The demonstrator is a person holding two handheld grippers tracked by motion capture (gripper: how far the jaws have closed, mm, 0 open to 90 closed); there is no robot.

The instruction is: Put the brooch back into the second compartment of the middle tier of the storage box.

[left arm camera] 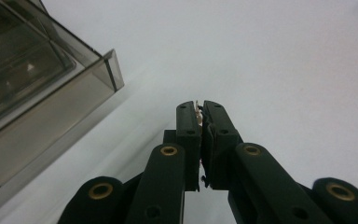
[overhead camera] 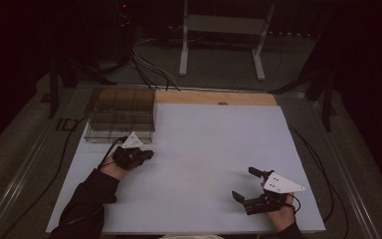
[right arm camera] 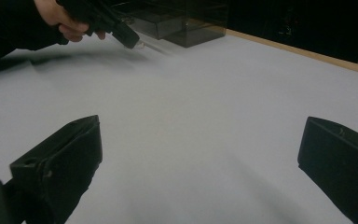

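The left gripper has its fingers clenched on a very small pale thing, and it hangs just beside the front corner of the clear plastic box, on the side of the box that is nearest to the person. The step in hand seems to be the carrying of this small thing toward the box, probably to drop it into one of the compartments. The thing is hard to name: in the left gripper view it is a thin whitish piece, with a little dark detail, pinched at the very tips of the fingers and almost hidden by them. The box is transparent with a smoky tint, it has inner dividing walls, and it stands at the far left corner of the white tabletop. The next move calls for lifting the left gripper over the near wall of the box, choosing the compartment, and then loosening the fingers above it; because the piece is so small, it could slip or stick to a pad. The right gripper rests well apart from the box, near the person's edge, with its fingers released wide and nothing between them.
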